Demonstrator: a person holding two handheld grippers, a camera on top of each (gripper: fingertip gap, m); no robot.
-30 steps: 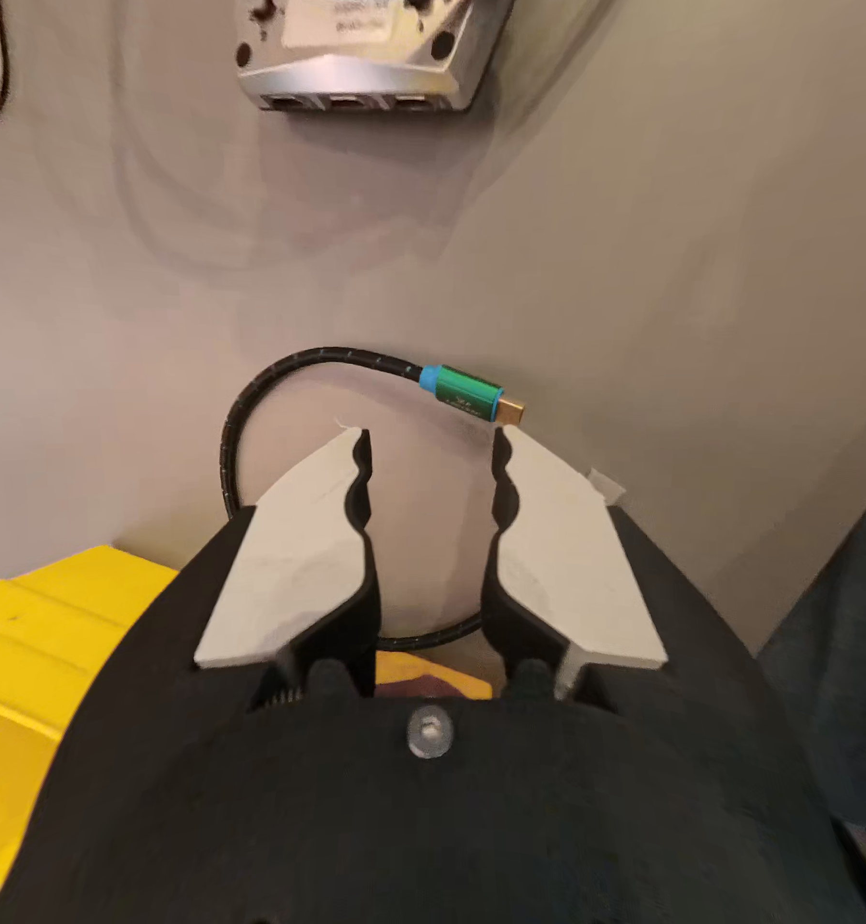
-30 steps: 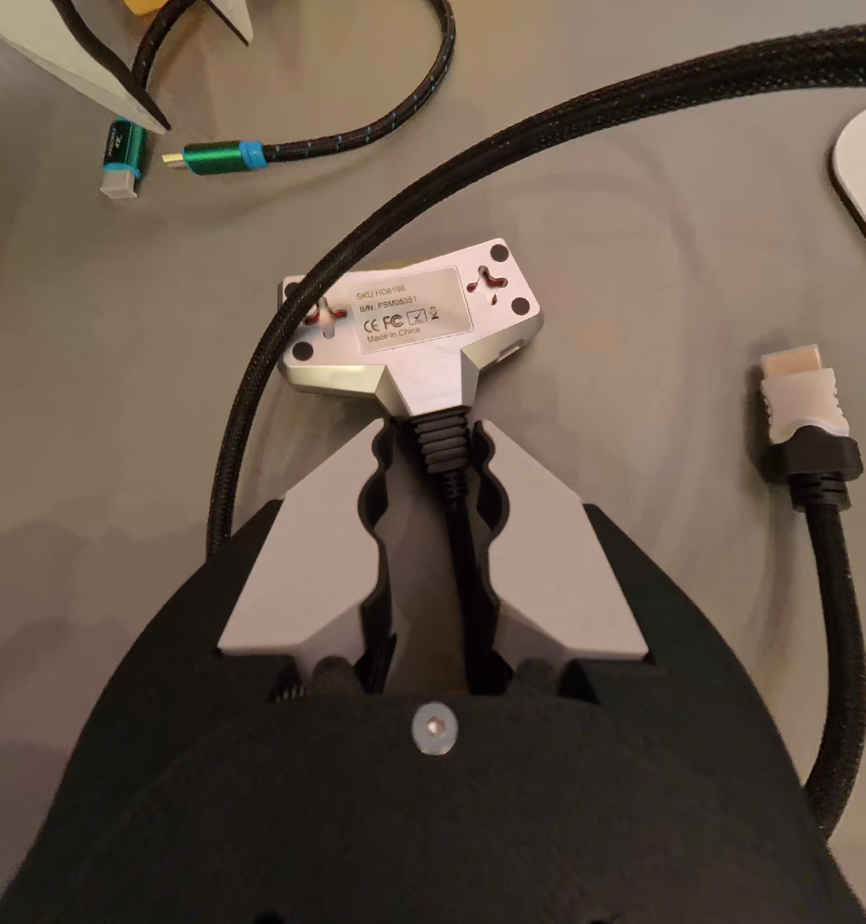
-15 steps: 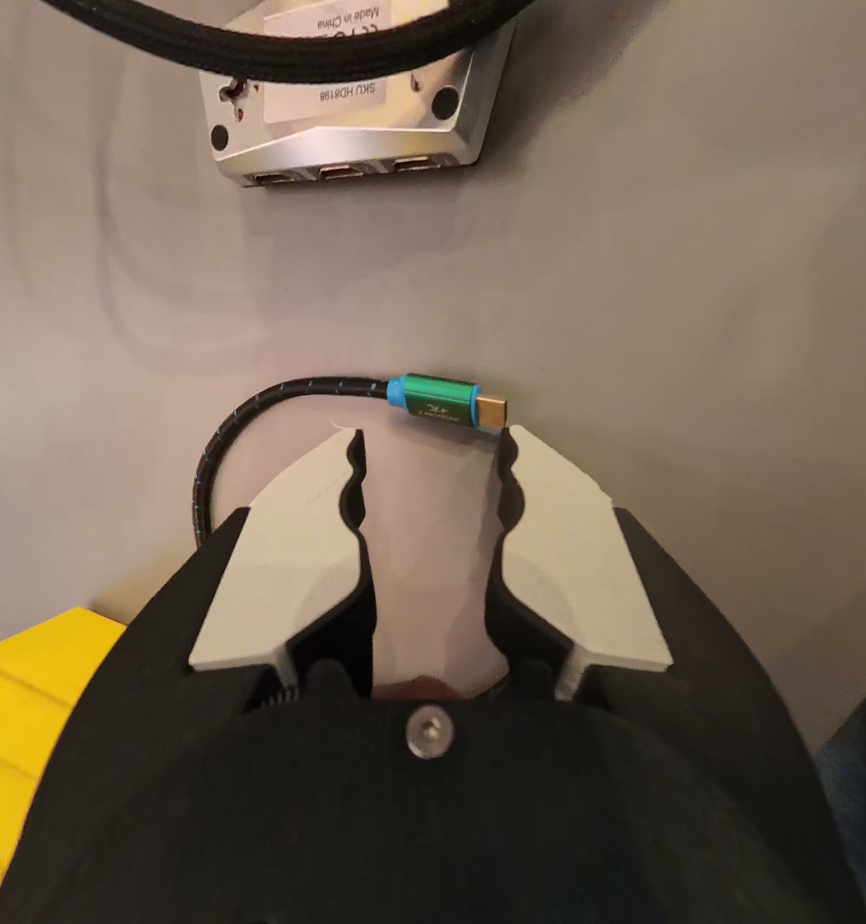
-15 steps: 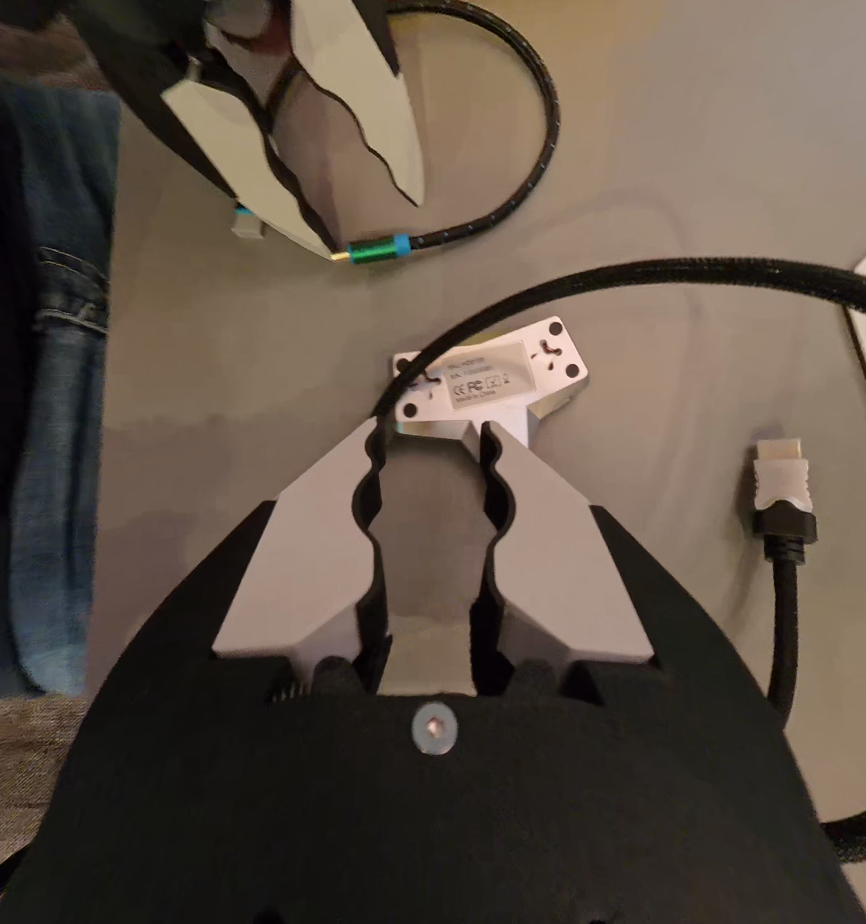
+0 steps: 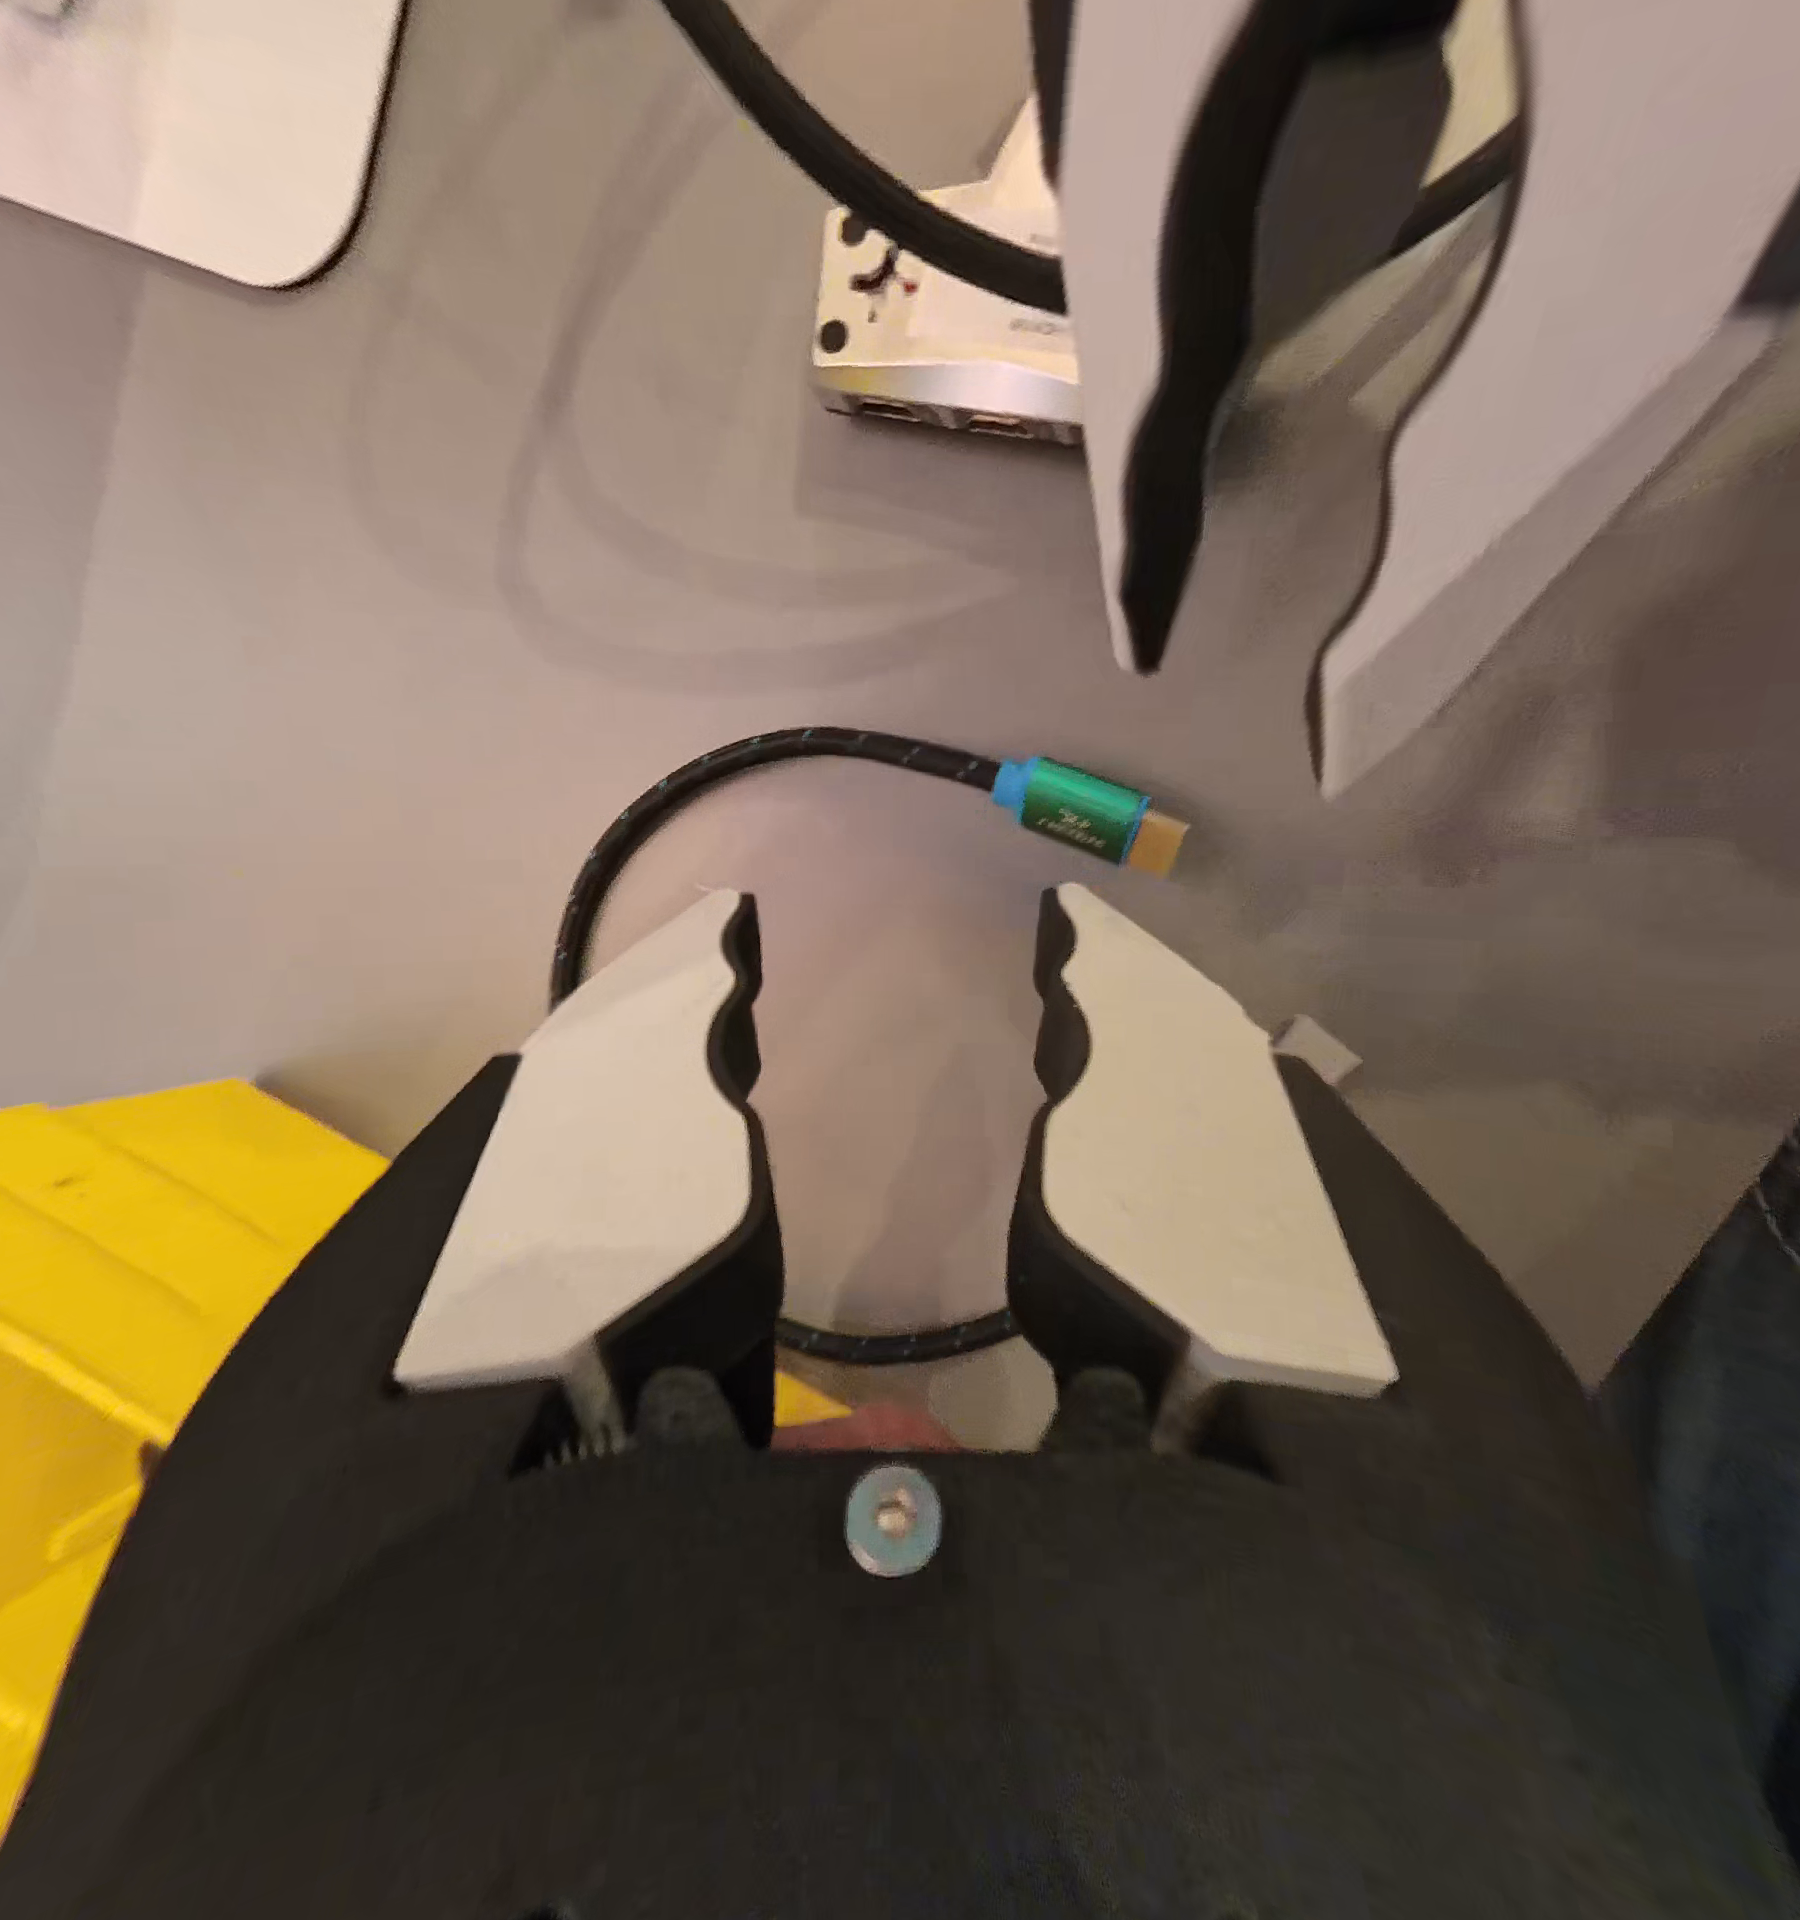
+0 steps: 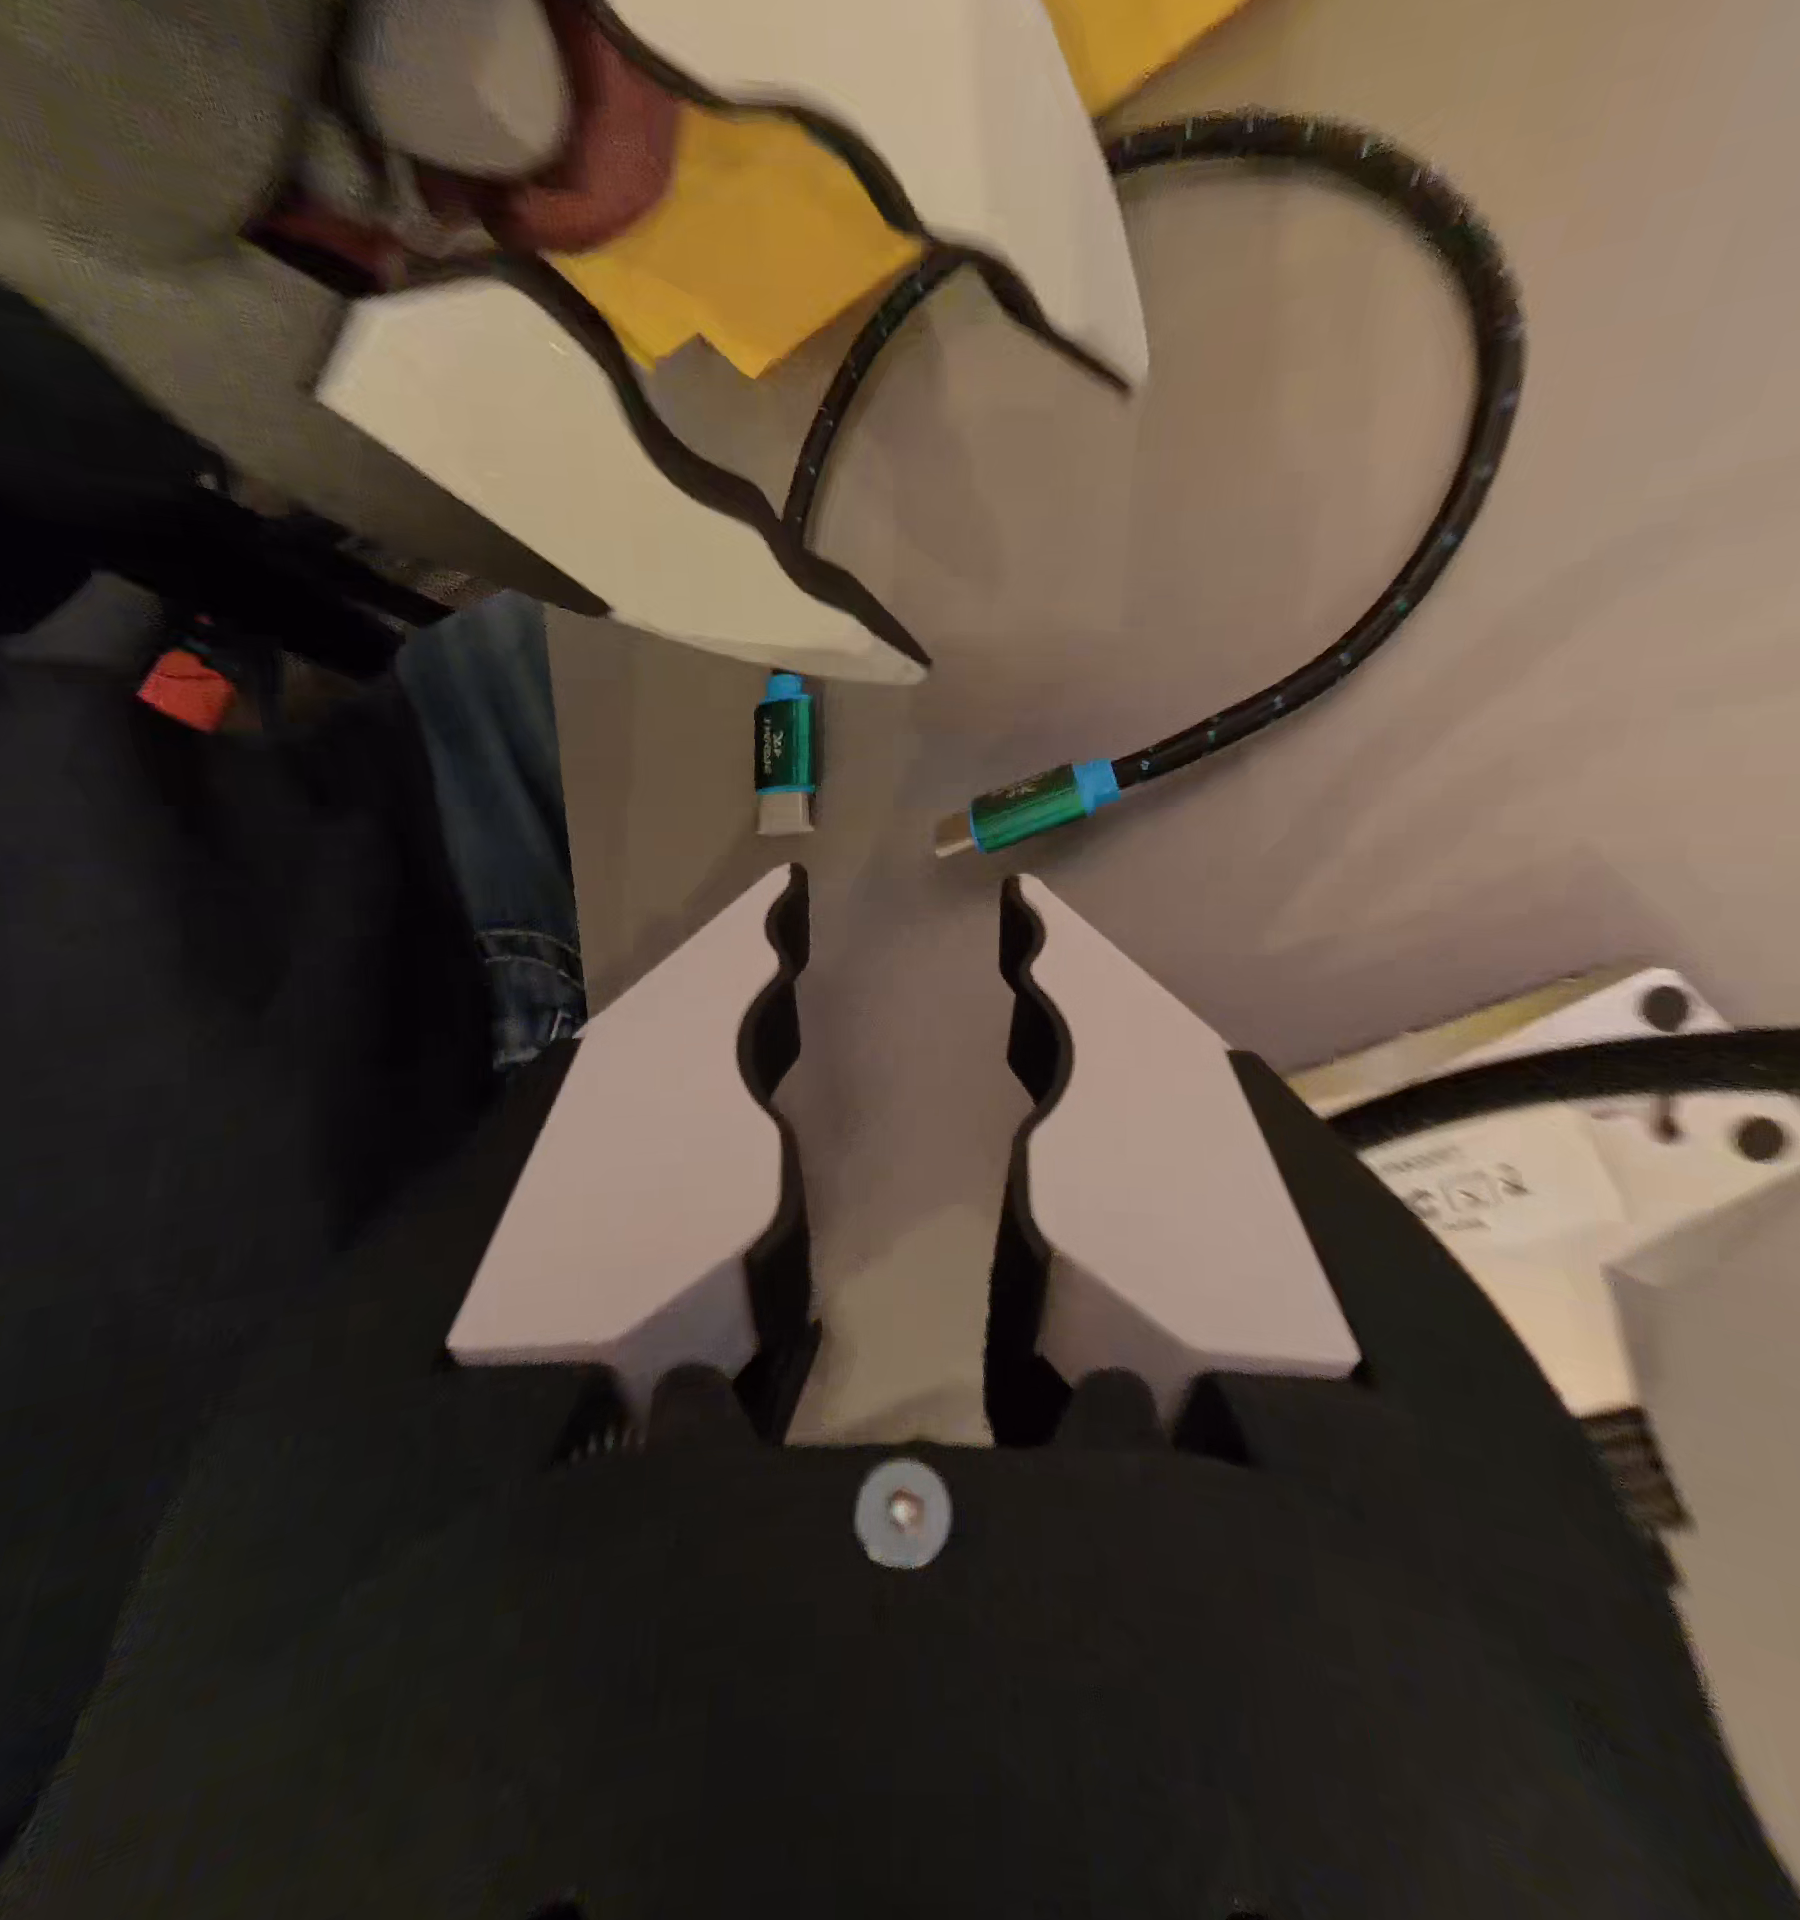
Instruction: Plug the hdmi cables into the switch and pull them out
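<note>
bare table [image 5: 304,675] around green plug [image 5: 1072,808]

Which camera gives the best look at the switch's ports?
The left wrist view: it faces the switch from the front, and two ports show under the right gripper, which hides the rest. The right wrist view shows only the switch's labelled face, partly hidden by the gripper body and a thick cable.

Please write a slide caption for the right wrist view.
Right claw, open, approaches a green HDMI plug on the grey table; left claw opposite.
</note>
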